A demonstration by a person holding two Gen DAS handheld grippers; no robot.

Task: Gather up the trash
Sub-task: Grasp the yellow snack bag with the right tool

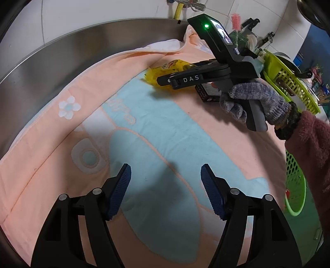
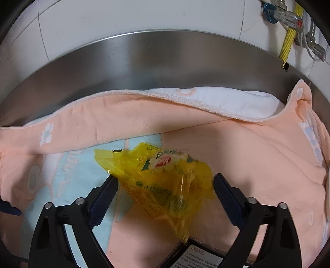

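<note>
A crumpled yellow see-through wrapper [image 2: 156,175] lies on a pink and blue towel [image 2: 237,148] inside a steel basin. My right gripper [image 2: 166,177] stands open around the wrapper, one blue pad at each side edge, with no clear squeeze on it. In the left wrist view the same wrapper [image 1: 165,66] peeks out behind the right gripper [image 1: 168,81], which a gloved hand [image 1: 257,101] holds. My left gripper [image 1: 165,168] hangs open over the blue part of the towel [image 1: 165,127], nothing between its fingers. A small black box [image 1: 208,93] lies under the right gripper.
The steel basin wall [image 1: 82,45] curves round the back and left, with tiled wall and pipe fittings [image 2: 288,18] above. A lime green crate [image 1: 288,82] stands at the right, and a round green basket [image 1: 295,185] sits lower right. The black box [image 2: 196,257] shows at the bottom.
</note>
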